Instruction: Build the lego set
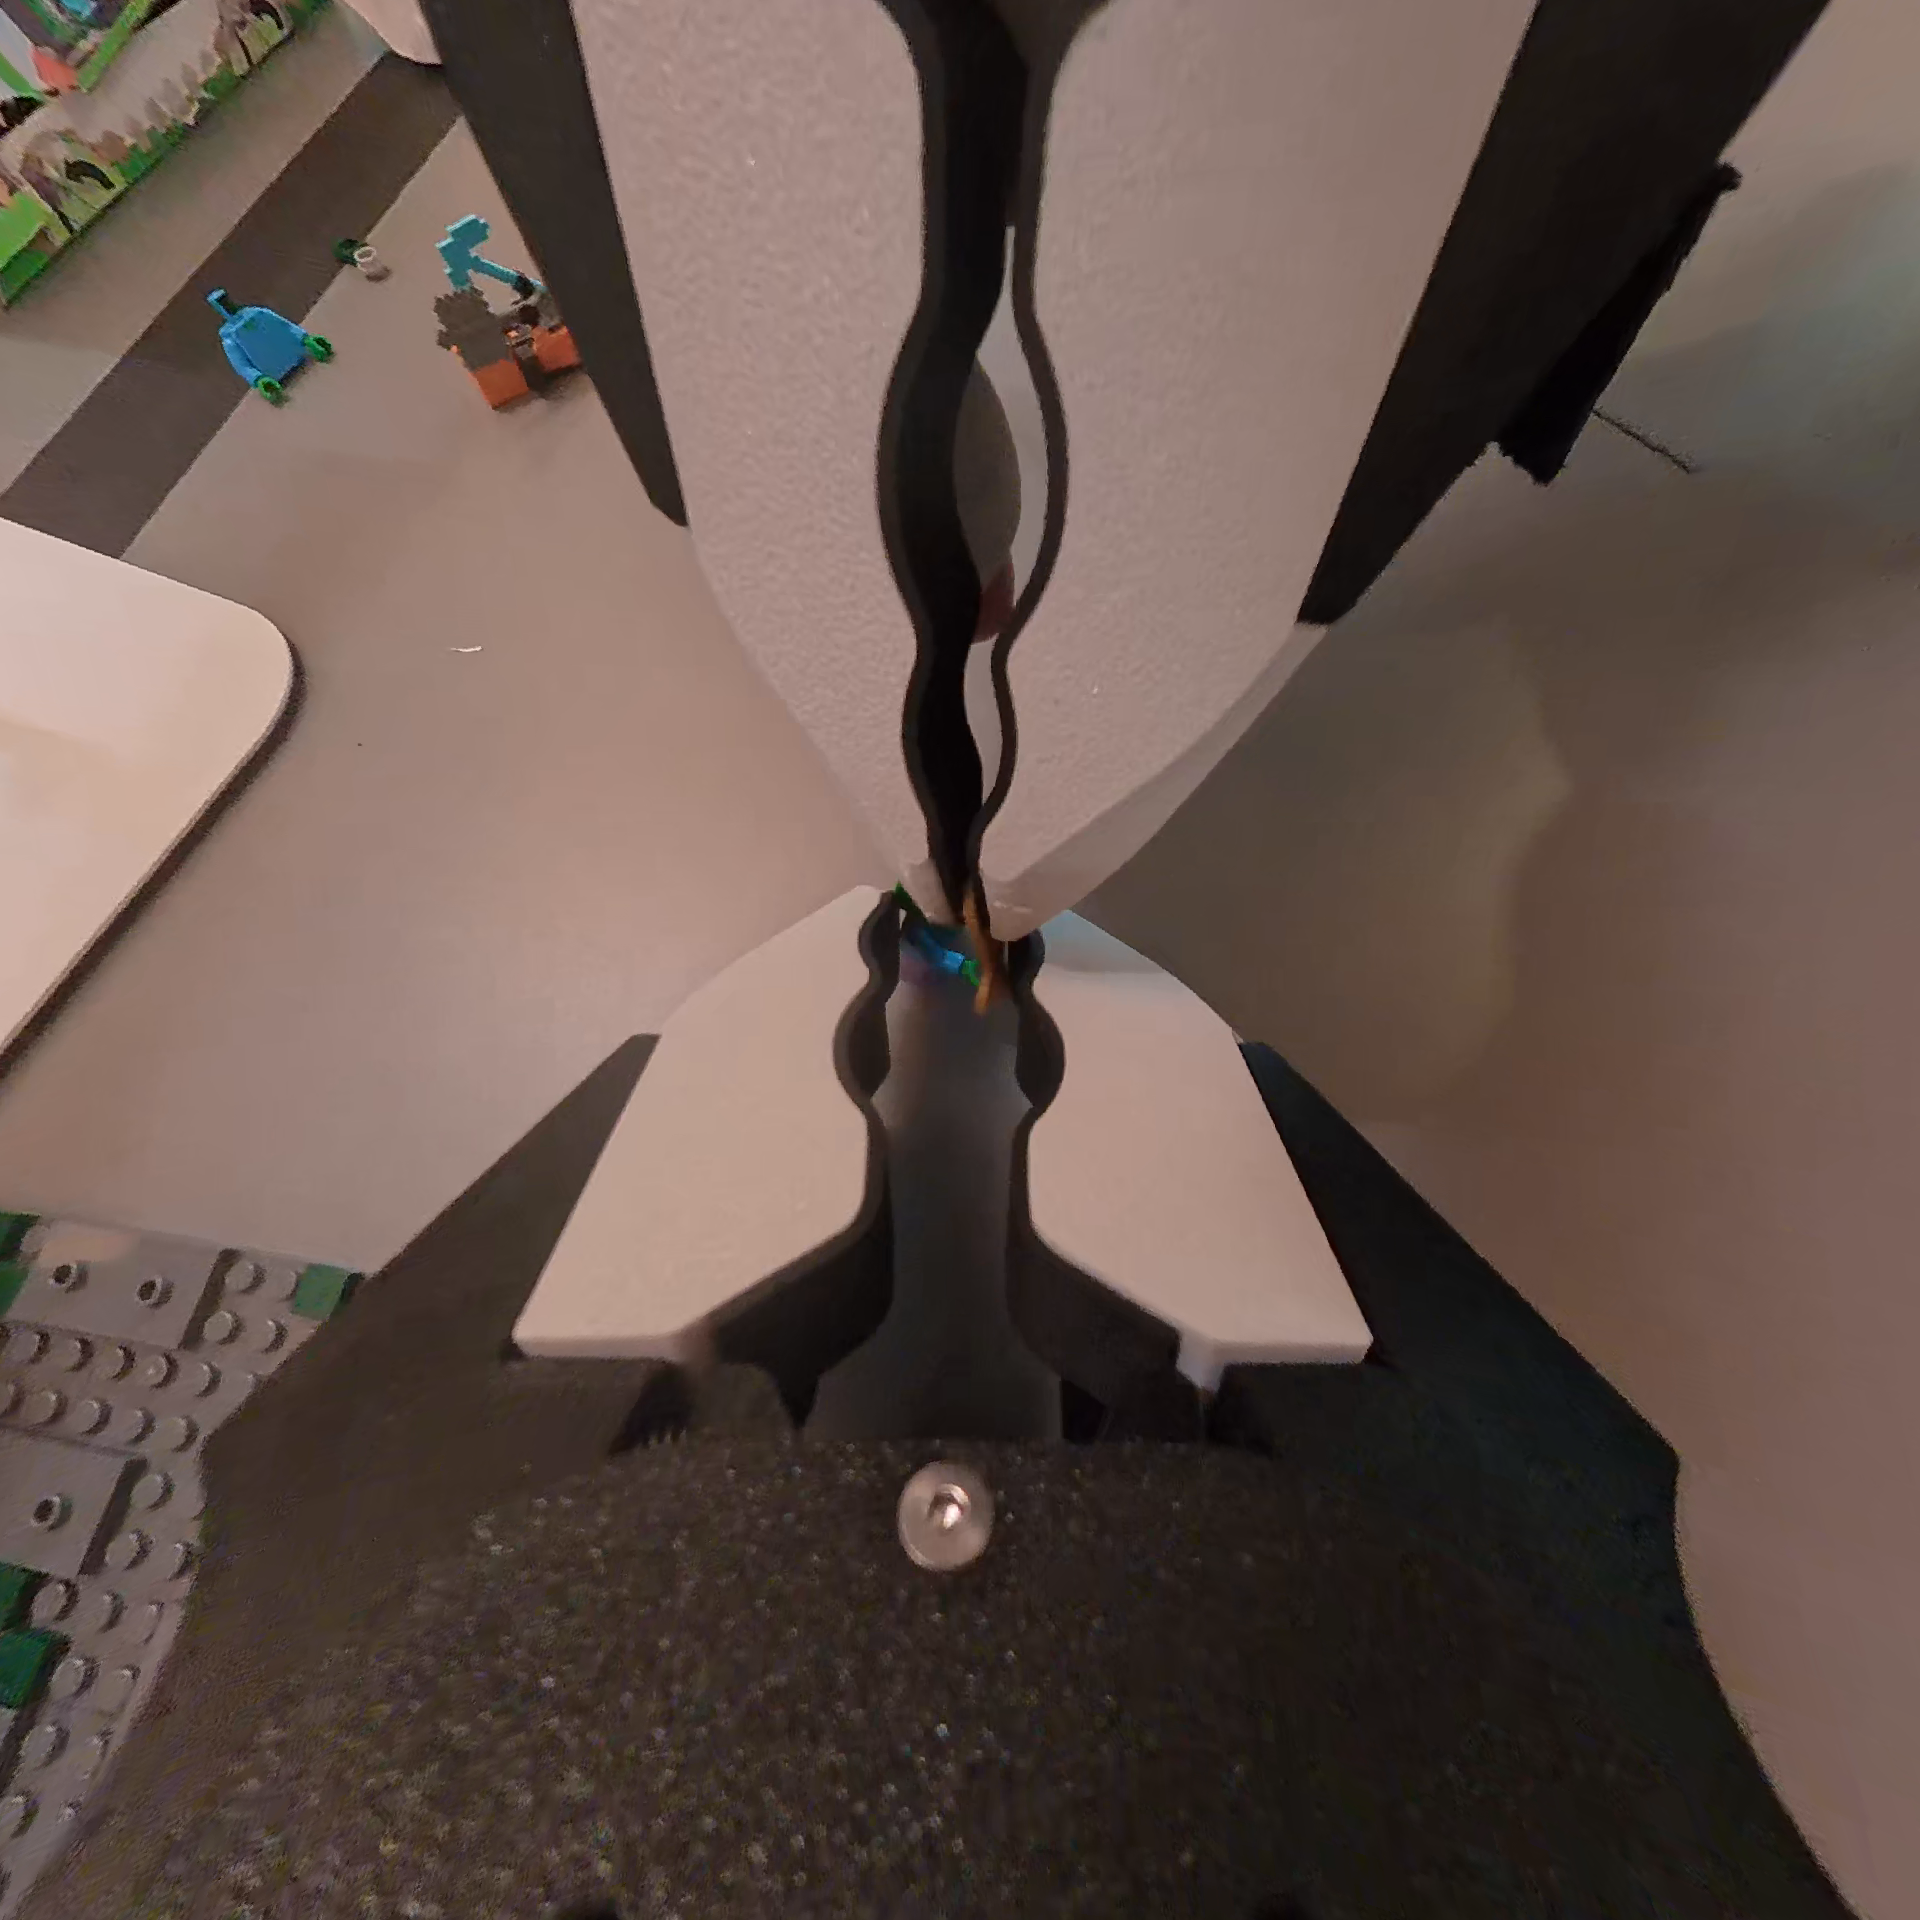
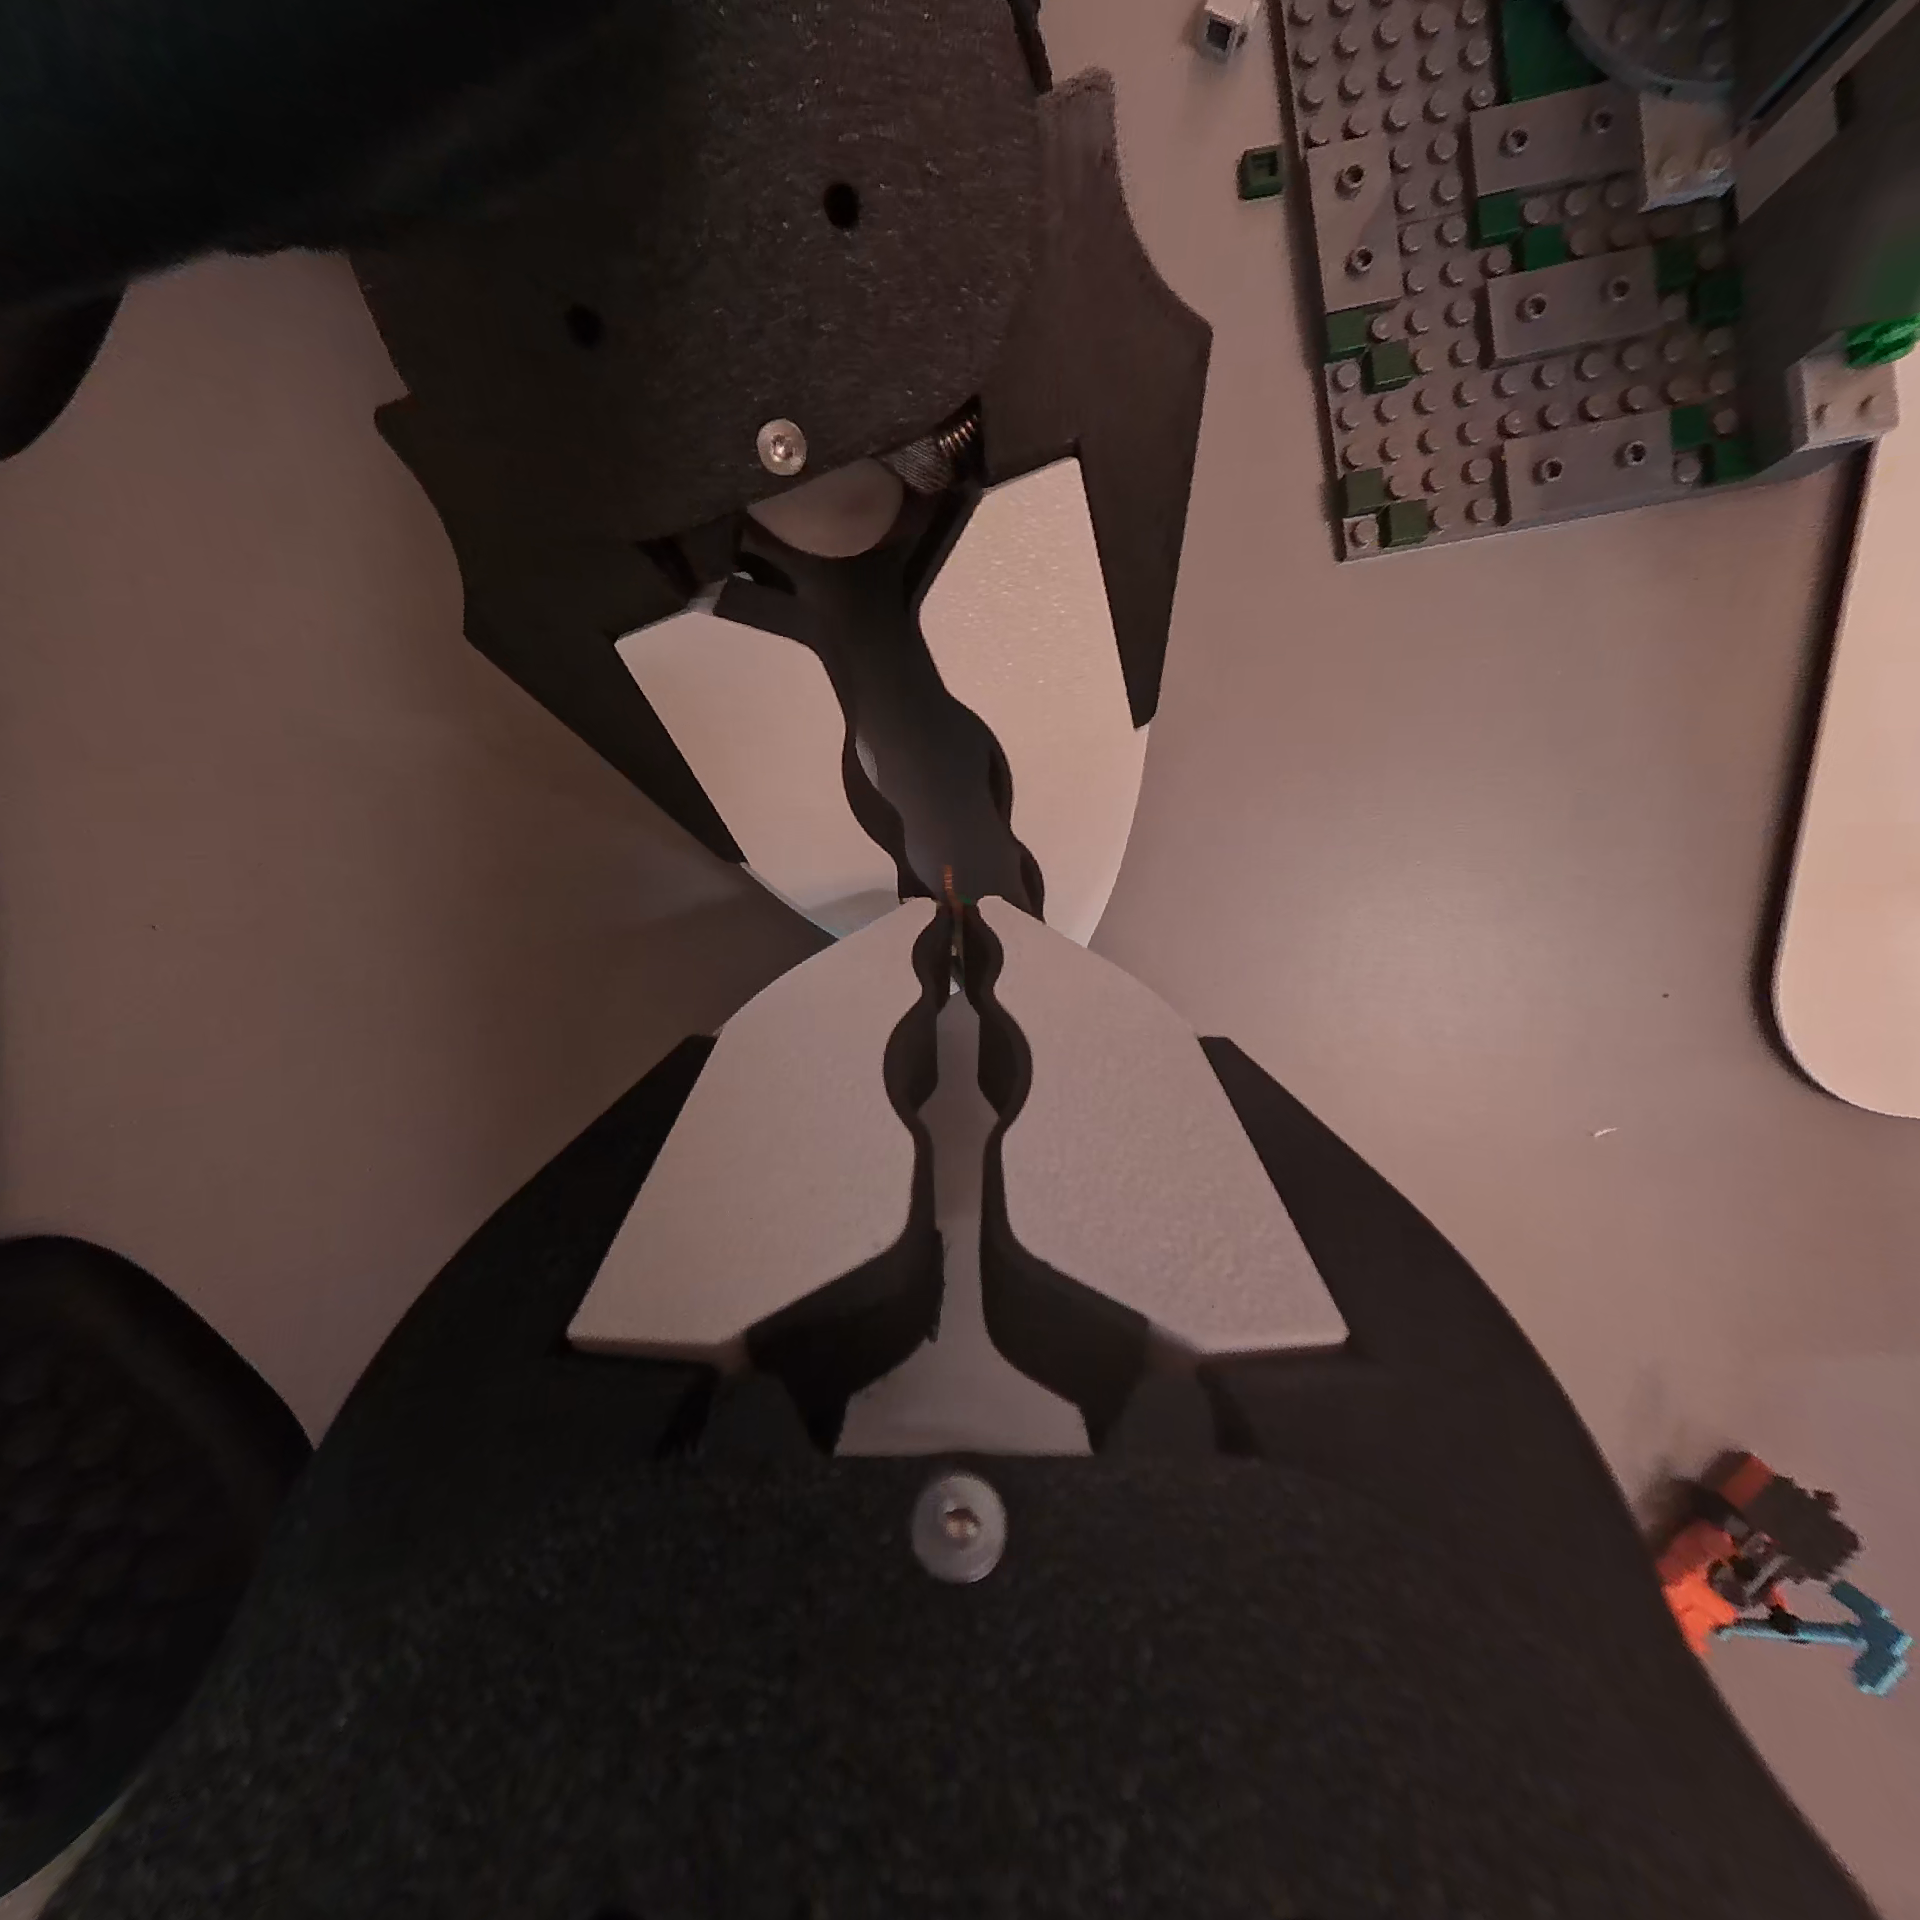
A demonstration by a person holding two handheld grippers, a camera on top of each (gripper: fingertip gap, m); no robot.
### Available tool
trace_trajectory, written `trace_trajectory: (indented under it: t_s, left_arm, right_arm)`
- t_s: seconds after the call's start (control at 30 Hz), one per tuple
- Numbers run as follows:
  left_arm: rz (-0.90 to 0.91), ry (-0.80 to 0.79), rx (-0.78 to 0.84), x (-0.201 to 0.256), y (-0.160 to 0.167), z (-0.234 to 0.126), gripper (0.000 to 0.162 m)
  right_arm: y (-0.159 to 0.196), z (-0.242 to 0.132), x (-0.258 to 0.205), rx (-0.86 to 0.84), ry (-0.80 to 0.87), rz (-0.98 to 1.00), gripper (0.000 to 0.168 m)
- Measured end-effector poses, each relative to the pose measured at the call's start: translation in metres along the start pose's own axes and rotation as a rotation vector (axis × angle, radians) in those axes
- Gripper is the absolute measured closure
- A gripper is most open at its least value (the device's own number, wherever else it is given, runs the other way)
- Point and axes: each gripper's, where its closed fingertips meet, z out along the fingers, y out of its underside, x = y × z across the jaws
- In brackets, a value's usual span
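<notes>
My two grippers meet tip to tip above the table. My left gripper is shut on a small blue and green lego piece. My right gripper comes in from the top of the left wrist view and is shut on a thin brown lego piece that touches the blue one. In the right wrist view my right gripper faces the left gripper; only a sliver of the brown piece shows there. The grey studded baseplate with green tiles lies apart, also at the left wrist view's lower left.
An orange and dark lego figure with a cyan pickaxe stands on the table. A blue piece with green ends, small loose bits, a white tray and the printed box lie around. My two grippers' fingertips are within a few centimetres of each other. From the left gripper's tips to the grey studded baseplate is close to 15 cm. My left wrist view looks at it from another angle.
</notes>
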Motion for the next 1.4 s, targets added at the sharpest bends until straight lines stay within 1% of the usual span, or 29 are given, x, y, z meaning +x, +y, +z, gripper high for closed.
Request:
trace_trajectory:
  t_s: [0.03,0.2,0.27,0.37,0.47,0.53,0.63,0.8,0.93,1.1,1.2,1.4]
  left_arm:
    - [0.009,-0.005,0.0,0.0,0.0,0.0,0.143]
    - [0.049,-0.03,-0.001,0.001,0.0,0.0,0.143]
    - [0.064,-0.039,-0.001,0.002,0.0,0.0,0.143]
    - [0.087,-0.058,0.007,0.003,-0.001,-0.002,0.143]
    - [0.129,-0.096,0.028,0.004,-0.006,-0.007,0.143]
    - [0.171,-0.132,0.047,0.004,-0.012,-0.013,0.143]
    - [0.216,-0.175,0.088,0.007,-0.025,-0.022,0.144]
    - [0.226,-0.185,0.137,0.013,-0.039,-0.034,0.144]
    - [0.209,-0.161,0.179,0.019,-0.043,-0.041,0.144]
    - [0.193,-0.13,0.218,0.027,-0.046,-0.049,0.144]
    - [0.163,-0.111,0.236,0.031,-0.047,-0.052,0.144]
    - [0.126,-0.088,0.273,0.035,-0.048,-0.059,0.144]
  right_arm:
    - [0.0,0.0,0.0,0.001,0.0,-0.001,0.167]
    - [0.001,-0.001,-0.002,0.004,0.004,-0.011,0.167]
    - [0.0,-0.005,-0.003,0.022,0.009,-0.016,0.164]
    - [-0.005,-0.021,-0.003,0.092,0.022,-0.015,0.157]
    - [-0.003,-0.036,0.003,0.152,0.09,-0.05,0.15]
    - [0.004,-0.037,0.002,0.177,0.12,-0.091,0.146]
    - [0.005,-0.033,-0.01,0.265,0.122,-0.139,0.143]
    - [0.002,-0.031,-0.011,0.36,0.233,-0.222,0.144]
    - [-0.001,-0.034,-0.019,0.454,0.174,-0.223,0.144]
    - [-0.009,-0.041,-0.027,0.593,0.07,-0.172,0.152]
    - [-0.011,-0.038,-0.031,0.606,0.065,-0.188,0.156]
    - [-0.009,-0.037,-0.036,0.622,0.055,-0.213,0.153]
